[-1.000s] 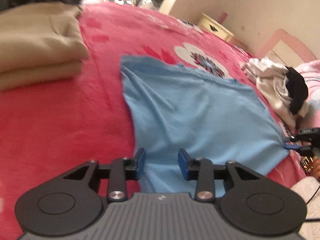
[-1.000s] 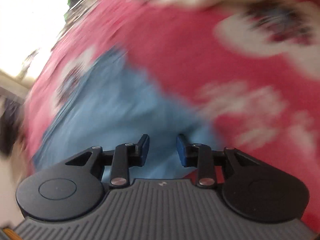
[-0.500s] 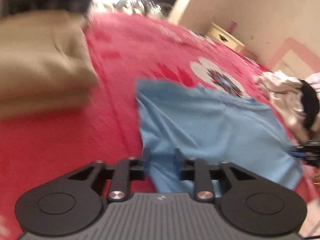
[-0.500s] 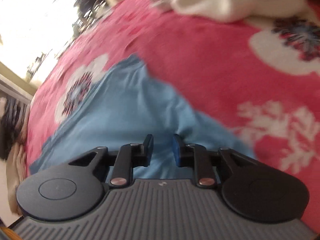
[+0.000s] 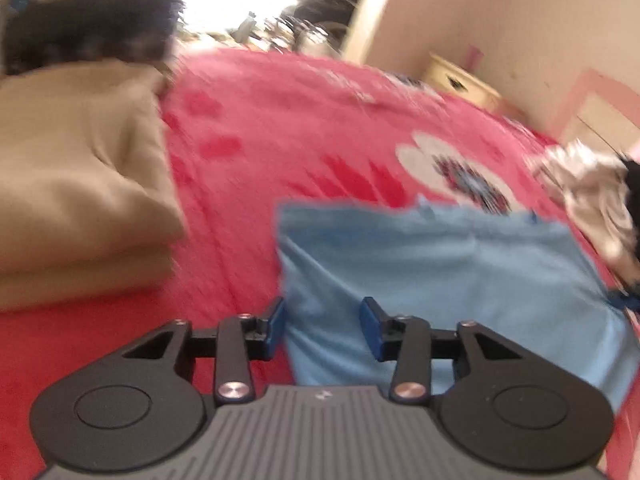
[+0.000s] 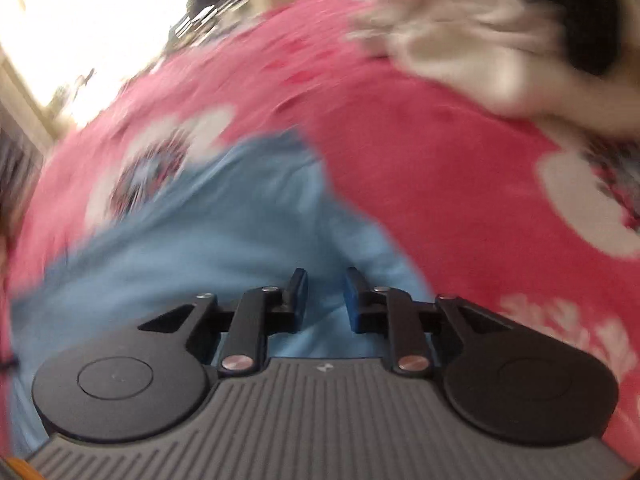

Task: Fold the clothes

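A light blue garment lies flat on the red flowered blanket. My left gripper hangs over its near left edge. Its jaws are opening, the cloth shows in the gap between them, and the pads do not press on it. In the right wrist view the same garment runs up into my right gripper. Those jaws stand narrow, with creases converging on the cloth pinched between them. The right gripper's blue tips show at the garment's right corner in the left wrist view.
A folded beige stack rests on the blanket to the left. A loose pile of pale and black clothes lies at the right, also seen as the pile beyond the garment. A cream nightstand stands by the wall.
Both grippers have slid across the bed with the views swinging. The right jaws have narrowed on the blue cloth. The left jaws stand a little wider.
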The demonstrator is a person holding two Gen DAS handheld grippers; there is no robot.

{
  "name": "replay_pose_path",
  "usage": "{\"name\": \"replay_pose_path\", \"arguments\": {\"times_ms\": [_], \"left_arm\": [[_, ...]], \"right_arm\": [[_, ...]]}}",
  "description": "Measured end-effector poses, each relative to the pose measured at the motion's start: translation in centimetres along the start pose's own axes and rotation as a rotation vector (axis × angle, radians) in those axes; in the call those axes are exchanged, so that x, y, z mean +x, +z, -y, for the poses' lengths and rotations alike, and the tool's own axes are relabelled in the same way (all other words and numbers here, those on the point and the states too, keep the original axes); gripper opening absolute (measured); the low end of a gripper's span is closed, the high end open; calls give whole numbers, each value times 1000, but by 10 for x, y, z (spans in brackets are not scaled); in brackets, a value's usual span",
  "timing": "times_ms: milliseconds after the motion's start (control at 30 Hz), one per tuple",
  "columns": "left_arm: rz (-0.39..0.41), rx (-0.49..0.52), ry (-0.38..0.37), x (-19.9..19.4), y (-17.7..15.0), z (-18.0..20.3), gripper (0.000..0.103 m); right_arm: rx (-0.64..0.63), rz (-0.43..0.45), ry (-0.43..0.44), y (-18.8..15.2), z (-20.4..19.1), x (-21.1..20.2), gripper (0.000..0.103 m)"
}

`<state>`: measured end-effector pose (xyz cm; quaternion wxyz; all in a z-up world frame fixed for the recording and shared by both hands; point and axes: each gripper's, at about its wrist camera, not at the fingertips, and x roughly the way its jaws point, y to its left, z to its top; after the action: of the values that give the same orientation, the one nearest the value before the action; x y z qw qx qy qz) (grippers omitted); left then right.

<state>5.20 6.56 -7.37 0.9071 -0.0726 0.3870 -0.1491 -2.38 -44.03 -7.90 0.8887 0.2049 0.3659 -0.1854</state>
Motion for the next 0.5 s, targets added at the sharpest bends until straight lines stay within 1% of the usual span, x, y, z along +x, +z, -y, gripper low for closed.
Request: {"name": "replay_pose_path", "arguments": {"times_ms": [33,67,167,200,233,300,367,400,433,500], "left_arm": [[15,-12,-12,-3,4,-1,47],[22,-34,-43,-5,7,-2,47],[4,-61,-143,1,16,4,49],[-11,-50,-150,9,18,9,50],[-26,-37,-153,18,21,13,50],[-61,-43,-124,43,23,15,50],[-46,-91,-101,61,26,4,47],[-34,-115,-102,63,30,1,47],[-25,-142,-101,63,36,-3,48],[14,-160,-91,59,47,-5,55]], "right_arm": [[-8,32,-20,1,2,-5,23],[-16,62,-35,1,5,-11,24],[39,94,33,-5,8,-20,24],[31,92,50,-6,5,-17,25],[18,87,65,-7,1,-13,25],[-16,64,66,-8,-8,-4,26],[-20,69,39,-9,-7,-2,26],[-21,72,24,-9,-7,-1,26],[-21,76,9,-9,-6,-1,26],[-22,83,-21,-10,-4,0,26]]}}
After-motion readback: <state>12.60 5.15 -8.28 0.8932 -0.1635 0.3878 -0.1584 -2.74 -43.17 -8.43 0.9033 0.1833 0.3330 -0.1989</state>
